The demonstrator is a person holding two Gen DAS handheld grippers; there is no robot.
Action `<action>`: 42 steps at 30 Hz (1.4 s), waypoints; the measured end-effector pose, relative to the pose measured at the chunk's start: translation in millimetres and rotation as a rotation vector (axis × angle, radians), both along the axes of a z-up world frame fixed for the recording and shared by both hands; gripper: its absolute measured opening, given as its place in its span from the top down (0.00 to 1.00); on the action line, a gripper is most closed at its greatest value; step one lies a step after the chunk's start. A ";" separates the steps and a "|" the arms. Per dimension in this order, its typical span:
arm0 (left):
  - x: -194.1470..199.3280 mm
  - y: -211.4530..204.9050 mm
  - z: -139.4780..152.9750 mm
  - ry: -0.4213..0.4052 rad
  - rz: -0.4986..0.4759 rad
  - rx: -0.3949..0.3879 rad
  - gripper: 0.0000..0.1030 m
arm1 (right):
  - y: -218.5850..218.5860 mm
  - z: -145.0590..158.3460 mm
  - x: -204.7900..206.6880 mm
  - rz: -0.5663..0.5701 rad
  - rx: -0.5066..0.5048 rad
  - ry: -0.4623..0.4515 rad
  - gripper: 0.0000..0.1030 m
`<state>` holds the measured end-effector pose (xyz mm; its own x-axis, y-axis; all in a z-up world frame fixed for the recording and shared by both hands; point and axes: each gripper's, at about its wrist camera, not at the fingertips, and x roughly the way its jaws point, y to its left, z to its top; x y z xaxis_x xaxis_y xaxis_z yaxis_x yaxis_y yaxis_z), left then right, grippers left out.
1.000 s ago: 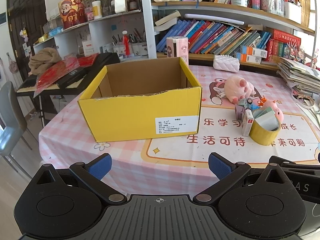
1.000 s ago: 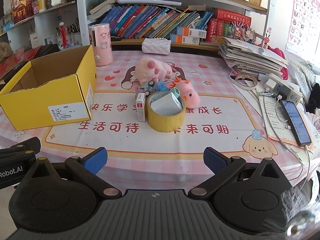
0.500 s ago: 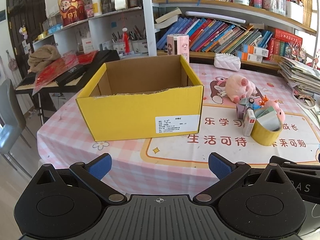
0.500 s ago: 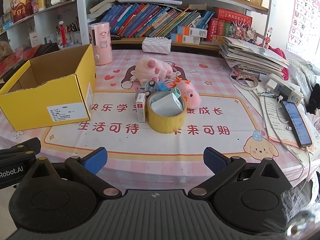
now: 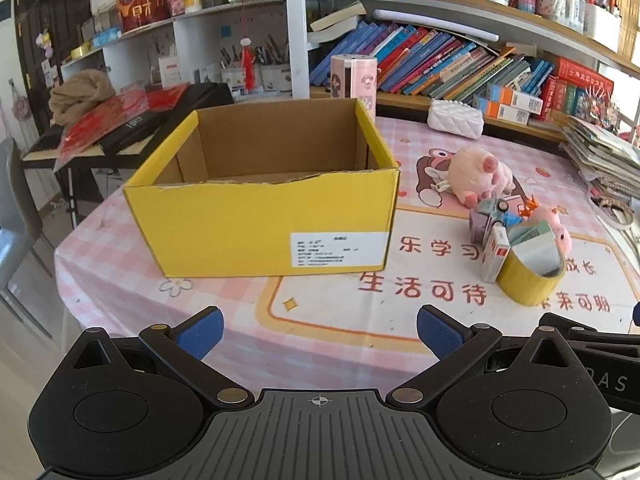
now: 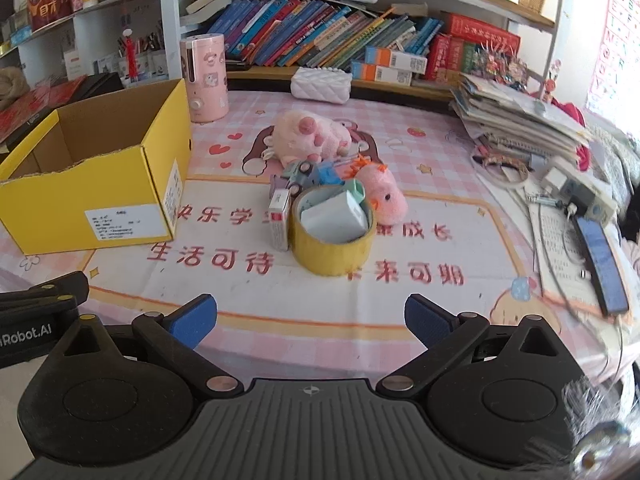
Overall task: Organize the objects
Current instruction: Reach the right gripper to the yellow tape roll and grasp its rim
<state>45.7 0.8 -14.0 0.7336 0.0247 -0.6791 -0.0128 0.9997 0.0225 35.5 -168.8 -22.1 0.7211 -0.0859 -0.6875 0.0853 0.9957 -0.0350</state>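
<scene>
An empty yellow cardboard box [image 5: 264, 224] [image 6: 92, 196] stands open on the pink checked tablecloth. To its right lies a small heap: a yellow tape roll [image 6: 332, 248] [image 5: 530, 280] with a white card inside, a small red-and-white carton [image 6: 279, 220], a toy car [image 6: 302, 172], a large pink plush [image 6: 310, 136] and a small pink plush [image 6: 382, 196]. My left gripper [image 5: 318, 332] is open and empty, short of the box's front wall. My right gripper [image 6: 310, 322] is open and empty, near the table's front edge, facing the tape roll.
A pink cylinder [image 6: 203, 76] and a white quilted pouch [image 6: 320, 86] stand at the back before bookshelves. Stacked papers [image 6: 520, 120], a power strip [image 6: 580, 196] and a phone [image 6: 602, 256] fill the right side. A grey chair [image 5: 16, 216] stands left of the table.
Both grippers have edged slightly forward toward the table, so the box and the heap look a little nearer. Both stay open and empty.
</scene>
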 end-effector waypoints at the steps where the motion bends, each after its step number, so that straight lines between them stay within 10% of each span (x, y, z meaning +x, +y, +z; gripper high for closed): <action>1: 2.4 -2.1 -0.1 -0.001 0.002 -0.004 0.00 | -2.1 -0.1 3.3 0.007 0.000 0.001 0.02; 24: 27.2 -34.3 -6.7 0.025 0.177 0.010 0.00 | -52.1 -48.8 105.3 0.191 0.016 0.138 0.02; 42: 38.3 -74.2 -7.5 0.012 0.108 0.006 0.00 | -85.7 -15.6 102.6 0.318 0.074 -0.052 0.38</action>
<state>83.9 -73.4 -21.5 0.7184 0.1076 -0.6872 -0.1205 0.9923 0.0295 138.1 -254.5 -37.7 0.7380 0.1974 -0.6453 -0.2300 0.9726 0.0344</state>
